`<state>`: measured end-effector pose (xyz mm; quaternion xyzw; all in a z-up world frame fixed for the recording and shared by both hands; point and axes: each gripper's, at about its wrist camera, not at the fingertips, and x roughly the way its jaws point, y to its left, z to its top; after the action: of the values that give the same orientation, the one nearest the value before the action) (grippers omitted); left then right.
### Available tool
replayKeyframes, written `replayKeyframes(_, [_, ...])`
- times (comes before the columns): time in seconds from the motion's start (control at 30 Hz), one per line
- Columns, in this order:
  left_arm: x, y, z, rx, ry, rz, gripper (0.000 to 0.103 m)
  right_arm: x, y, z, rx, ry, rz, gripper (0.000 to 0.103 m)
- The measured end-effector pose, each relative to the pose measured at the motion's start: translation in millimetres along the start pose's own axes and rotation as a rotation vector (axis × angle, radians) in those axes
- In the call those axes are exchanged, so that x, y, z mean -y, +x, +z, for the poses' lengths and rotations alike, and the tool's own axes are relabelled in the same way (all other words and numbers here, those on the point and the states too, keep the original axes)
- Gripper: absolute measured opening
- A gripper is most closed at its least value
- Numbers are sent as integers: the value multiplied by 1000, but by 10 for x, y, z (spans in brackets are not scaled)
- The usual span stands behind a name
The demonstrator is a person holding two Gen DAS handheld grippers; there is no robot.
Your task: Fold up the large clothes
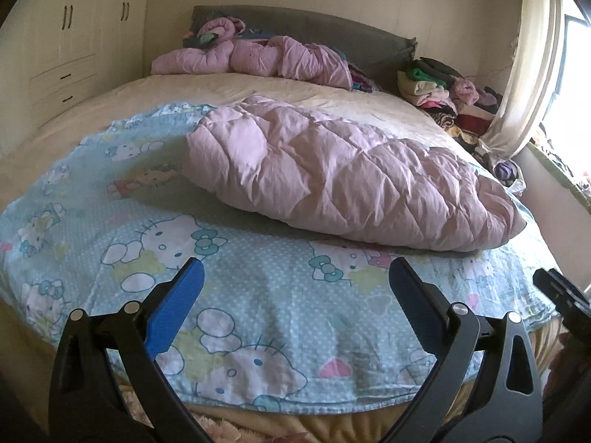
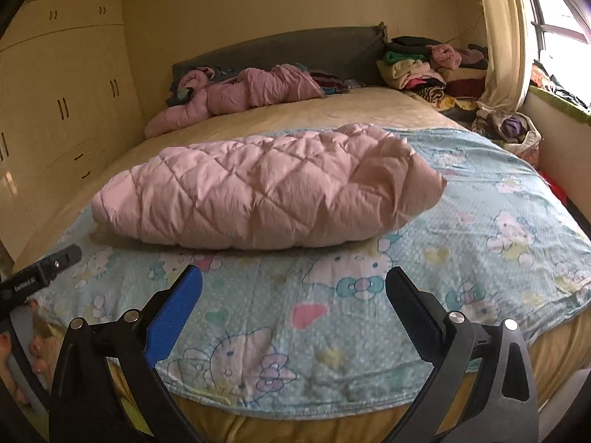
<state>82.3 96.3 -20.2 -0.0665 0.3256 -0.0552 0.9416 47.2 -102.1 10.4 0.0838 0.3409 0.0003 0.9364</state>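
My left gripper (image 1: pixel 295 271): jaws spread, holding nothing; my right gripper (image 2: pixel 294 280): likewise released; pink quilted garment (image 1: pixel 343 181): folded bundle lying on the cartoon-print blue blanket (image 1: pixel 258 295), beyond both grippers, untouched.

You have a blue cartoon-cat blanket (image 1: pixel 258 288) spread flat over the near half of the bed, on top of a cream sheet (image 1: pixel 229 88). Behind it stands a grey headboard (image 1: pixel 332 29). To your left you see a cream wardrobe (image 1: pixel 74 37) with dark handles and drawers. At the far right corner a heap of folded clothes (image 1: pixel 439 92) sits beside a pale curtain (image 1: pixel 524 74) hanging at the bright window (image 2: pixel 561 14).
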Motion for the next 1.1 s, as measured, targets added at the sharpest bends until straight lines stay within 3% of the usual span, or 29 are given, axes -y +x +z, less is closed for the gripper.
replayKeyframes(1.1, [17,-95,-20,-1,17,29,94,-102,-77,38,7,-15,25,99])
